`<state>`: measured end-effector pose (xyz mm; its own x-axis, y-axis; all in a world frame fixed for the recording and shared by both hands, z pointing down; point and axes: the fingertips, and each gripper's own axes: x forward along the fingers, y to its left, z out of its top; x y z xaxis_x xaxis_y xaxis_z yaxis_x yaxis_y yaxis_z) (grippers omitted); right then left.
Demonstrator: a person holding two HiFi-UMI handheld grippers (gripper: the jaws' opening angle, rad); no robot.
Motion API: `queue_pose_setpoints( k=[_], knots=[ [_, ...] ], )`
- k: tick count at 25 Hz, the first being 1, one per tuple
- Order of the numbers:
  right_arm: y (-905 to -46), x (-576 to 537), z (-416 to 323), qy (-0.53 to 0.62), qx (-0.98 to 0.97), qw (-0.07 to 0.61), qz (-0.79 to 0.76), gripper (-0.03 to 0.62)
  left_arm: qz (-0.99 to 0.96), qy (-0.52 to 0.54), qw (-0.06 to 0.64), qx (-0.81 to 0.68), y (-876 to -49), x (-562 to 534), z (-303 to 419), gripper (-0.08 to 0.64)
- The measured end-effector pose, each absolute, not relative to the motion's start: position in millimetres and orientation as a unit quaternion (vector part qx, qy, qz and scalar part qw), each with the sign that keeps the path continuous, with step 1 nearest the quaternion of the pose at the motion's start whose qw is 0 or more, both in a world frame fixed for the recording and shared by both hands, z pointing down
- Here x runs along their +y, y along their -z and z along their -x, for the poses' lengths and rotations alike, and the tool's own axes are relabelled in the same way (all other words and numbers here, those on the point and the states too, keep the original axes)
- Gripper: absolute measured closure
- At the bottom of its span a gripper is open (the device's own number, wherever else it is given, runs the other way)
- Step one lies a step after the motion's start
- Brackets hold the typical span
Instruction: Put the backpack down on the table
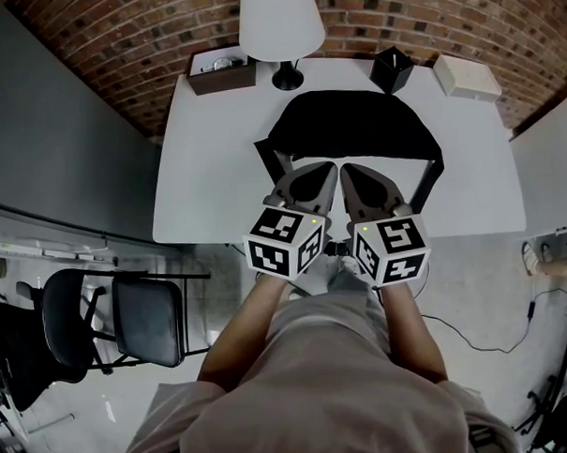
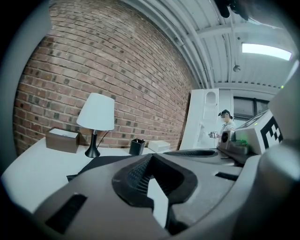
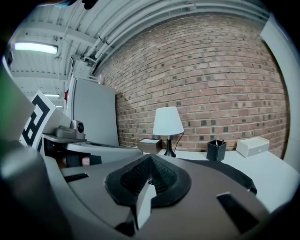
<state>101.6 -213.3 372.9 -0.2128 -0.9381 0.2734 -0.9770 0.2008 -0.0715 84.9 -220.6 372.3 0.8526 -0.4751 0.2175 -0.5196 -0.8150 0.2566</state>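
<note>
White table (image 1: 215,158) carries the black backpack (image 1: 354,124), which lies flat at its middle, in front of the white-shaded lamp (image 1: 279,24). Left gripper (image 1: 326,170) and right gripper (image 1: 349,171) sit side by side over the backpack's near edge. Each has its jaws pressed together on nothing. Behind the backpack stands a black pen holder (image 1: 390,71).

Side by side at frame centre, the left gripper (image 1: 321,172) and right gripper (image 1: 352,171) point up-frame, jaws pressed together, nothing between them.

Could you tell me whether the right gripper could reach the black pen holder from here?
Probably yes: only the flat backpack lies between the right gripper and the pen holder. It could pass over, though its shut jaws would need opening.
</note>
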Motion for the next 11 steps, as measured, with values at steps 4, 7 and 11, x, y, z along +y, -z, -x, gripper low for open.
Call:
queue_pose_setpoints(
  k=[4,7,11],
  knots=[
    [-372.3,-212.4,-101.4,-0.115,-0.768,0.087,-0.624,0.592,-0.950,-0.074,0.165,-0.256,-373.2,-219.0,-84.9,0.555],
    [-371.6,-212.4,-101.9,-0.115,-0.767,0.083,-0.625,0.592,-0.949,-0.072,0.174,-0.254,-374.0,-219.3,-84.5,0.555],
    [-372.4,-211.4,-100.7,-0.115,-0.767,0.083,-0.625,0.592,-0.948,-0.075,0.173,-0.257,-376.8,-220.2,-82.0,0.555]
  ],
)
